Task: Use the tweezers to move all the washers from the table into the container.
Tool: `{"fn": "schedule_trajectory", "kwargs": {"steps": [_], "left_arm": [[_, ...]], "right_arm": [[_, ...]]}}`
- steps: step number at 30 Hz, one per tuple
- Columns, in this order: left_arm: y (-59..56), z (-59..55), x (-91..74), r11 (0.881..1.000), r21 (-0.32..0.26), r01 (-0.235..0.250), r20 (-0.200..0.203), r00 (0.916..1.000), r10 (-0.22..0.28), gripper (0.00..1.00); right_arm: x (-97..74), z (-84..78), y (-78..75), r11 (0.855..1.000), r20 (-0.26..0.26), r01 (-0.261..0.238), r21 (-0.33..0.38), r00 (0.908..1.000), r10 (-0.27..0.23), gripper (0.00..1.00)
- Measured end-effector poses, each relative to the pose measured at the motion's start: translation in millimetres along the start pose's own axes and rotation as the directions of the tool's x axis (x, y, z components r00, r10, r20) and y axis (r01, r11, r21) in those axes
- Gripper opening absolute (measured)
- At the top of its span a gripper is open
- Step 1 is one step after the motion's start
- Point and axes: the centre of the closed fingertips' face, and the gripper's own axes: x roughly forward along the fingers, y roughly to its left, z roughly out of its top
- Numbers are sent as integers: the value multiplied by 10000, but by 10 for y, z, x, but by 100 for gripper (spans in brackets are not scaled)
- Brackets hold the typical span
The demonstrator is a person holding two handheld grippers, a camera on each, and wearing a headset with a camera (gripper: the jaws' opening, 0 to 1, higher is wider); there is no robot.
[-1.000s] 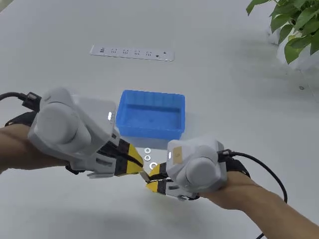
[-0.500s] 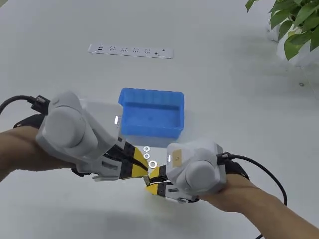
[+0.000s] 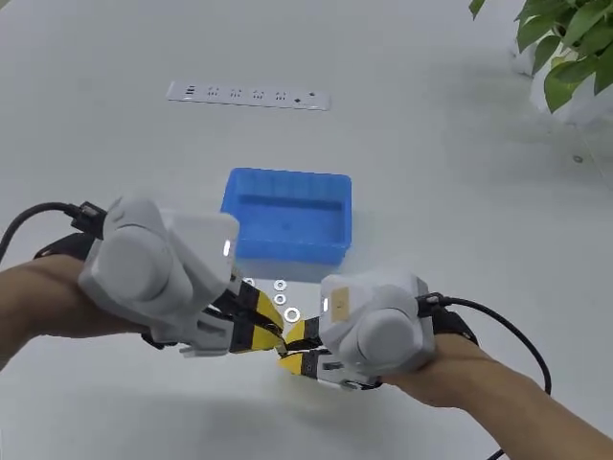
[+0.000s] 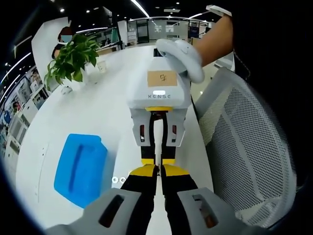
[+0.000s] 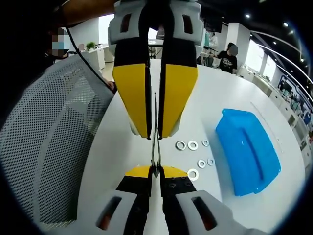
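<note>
Thin metal tweezers [image 5: 155, 132] run straight between the two grippers, which meet tip to tip near the table's front. My right gripper [image 5: 155, 172] is shut on one end. My left gripper [image 4: 157, 169] faces it, its yellow jaws closed on the other end of the tweezers [image 4: 158, 139]. In the head view the left gripper [image 3: 272, 335] comes in from the left and the right gripper [image 3: 288, 347] from the right. Several washers [image 5: 192, 145] lie loose on the table just beyond the tips, also visible as washers [image 3: 280, 287]. Behind them stands the blue container [image 3: 287, 213], open-topped.
A white power strip [image 3: 247, 95] lies at the far side of the table. A potted plant [image 3: 565, 48] stands at the back right corner. A mesh office chair [image 5: 58, 132] is beside the table edge, and people are in the room behind.
The left gripper's body has shifted slightly right and lower, closer to the right gripper. The jaw tips stay together on the tweezers. The right gripper has barely moved.
</note>
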Motion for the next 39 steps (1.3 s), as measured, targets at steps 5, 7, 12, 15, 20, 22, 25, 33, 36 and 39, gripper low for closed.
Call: {"fn": "schedule_trajectory", "kwargs": {"steps": [5,7,12,15,20,22,25,33,36,39], "left_arm": [[28,-1,22,10000,-9,-19,256,9997,19,7],[26,4,26,10000,-56,36,312,9995,-34,6],[29,8,24,10000,-56,80,325,9994,-78,6],[36,19,7,10000,-25,82,353,9993,-81,6],[63,46,-37,9998,189,17,378,9993,-24,6],[75,56,-50,9998,213,-13,390,9992,4,6],[105,54,-61,9997,238,-52,386,9992,43,6],[169,63,-45,9994,326,-148,397,9991,135,6],[195,79,-32,9993,322,-187,403,9990,174,6],[215,91,-25,9993,311,-194,409,9990,181,6]], "right_arm": [[-4,-3,-2,10000,17,-6,24,10000,6,8],[-6,-3,0,10000,52,4,61,10000,-4,8],[-16,-2,0,10000,67,27,94,10000,-28,8],[-28,12,-11,9999,119,43,142,9999,-45,8],[-43,52,-71,9998,200,186,78,9996,-187,9],[-47,66,-90,9997,230,228,53,9995,-229,9],[-46,79,-122,9996,265,296,45,9992,-297,10],[-44,41,-238,9986,274,531,31,9982,-531,11],[-44,26,-279,9982,258,592,7,9979,-592,11],[-44,16,-310,9982,254,600,41,9979,-601,11]]}}
